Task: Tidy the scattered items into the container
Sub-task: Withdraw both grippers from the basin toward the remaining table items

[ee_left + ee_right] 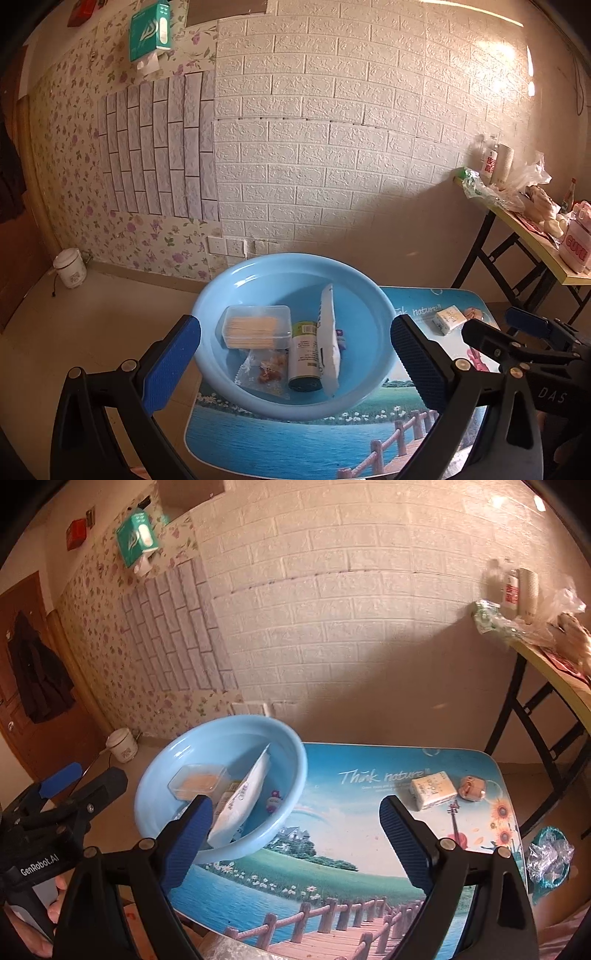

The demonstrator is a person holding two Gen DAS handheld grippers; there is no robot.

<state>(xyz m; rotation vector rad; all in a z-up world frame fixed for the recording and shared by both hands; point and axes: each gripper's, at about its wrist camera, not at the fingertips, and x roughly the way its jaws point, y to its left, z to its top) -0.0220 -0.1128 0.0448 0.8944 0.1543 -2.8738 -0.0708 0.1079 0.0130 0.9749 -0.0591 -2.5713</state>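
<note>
A light blue basin (236, 384) (295, 775) stands at the left of a small table with a landscape print (295, 443) (351, 849). In it lie a clear box of toothpicks (255, 326) (197, 781), a green-labelled can (303, 356), a white pouch (328, 339) (243, 805) and a wrapped snack (267, 371). A cream tissue pack (448, 319) (433, 789) and a small tan wrapped item (474, 314) (471, 789) rest on the table's far right. My left gripper (295, 365) stands open in front of the basin, nothing in it. My right gripper (295, 834) is open over the table, empty.
A folding table (554, 258) (546, 657) cluttered with bags, bottles and cups stands at the right. A white pot (70, 267) (122, 744) sits on the floor by the wall. A crumpled wrapper (548, 856) lies right of the small table. A green tissue box (149, 29) hangs on the wall.
</note>
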